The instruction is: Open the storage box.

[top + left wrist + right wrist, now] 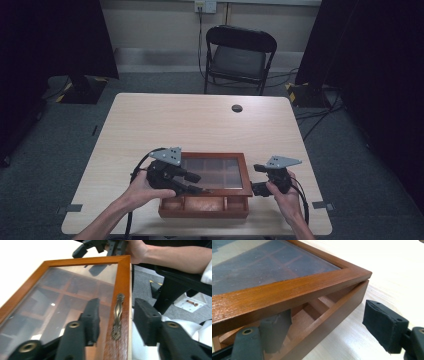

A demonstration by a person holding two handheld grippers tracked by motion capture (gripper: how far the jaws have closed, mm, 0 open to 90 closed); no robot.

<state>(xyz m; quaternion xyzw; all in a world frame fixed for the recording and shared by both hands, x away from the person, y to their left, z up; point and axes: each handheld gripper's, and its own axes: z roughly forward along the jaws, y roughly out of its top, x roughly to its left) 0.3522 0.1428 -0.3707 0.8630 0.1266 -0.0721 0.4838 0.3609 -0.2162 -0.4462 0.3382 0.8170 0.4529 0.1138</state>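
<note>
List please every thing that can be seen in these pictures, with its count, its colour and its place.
wooden box: 1, reddish brown, near edge of the table, compartments inside
glass lid: 1, brown frame with a glass pane, raised at the front above the box
handle: 1, brass, on the front rail of the lid
table: 1, light wood
cable hole: 1, dark, far side of the table
folding chair: 1, black, behind the table
left gripper: 1, black, open, fingers on either side of the lid's front rail
right gripper: 1, black, open, astride the box's side wall, one finger under the lid
hands: 2, each holding one gripper
</note>
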